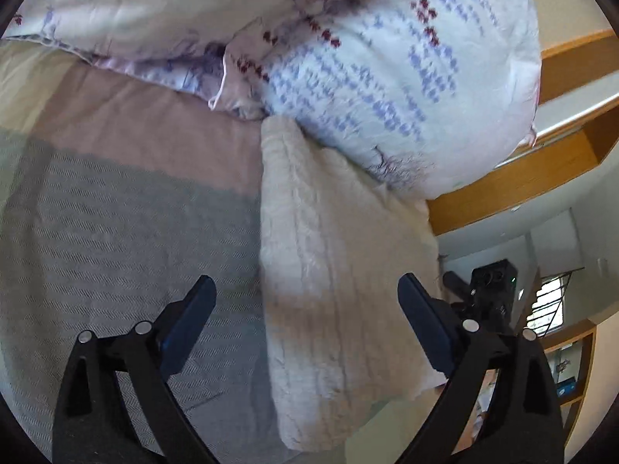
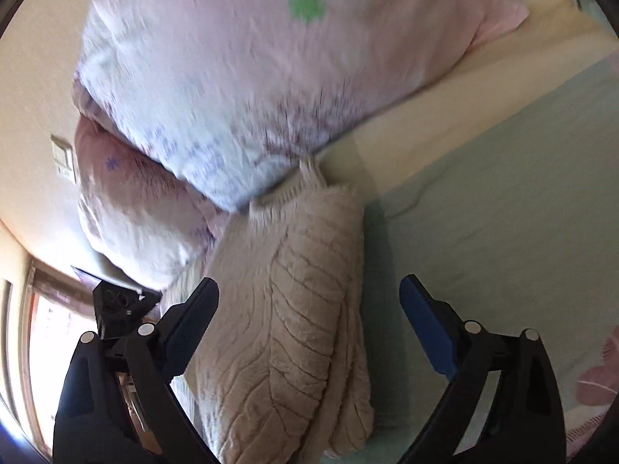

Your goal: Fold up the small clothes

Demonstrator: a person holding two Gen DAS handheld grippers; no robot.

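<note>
Cream cable-knit sweater (image 2: 294,309), folded into a long narrow bundle, lies on the bed (image 2: 503,208) with its far end against the patterned pillow (image 2: 240,89). Both the left gripper (image 1: 305,301) and the right gripper (image 2: 307,301) have their jaws spread wide and grip nothing; the sweater lies between the fingers in each view, contact unclear. Beneath it, the bedcover (image 1: 116,239) is grey-green.
</note>
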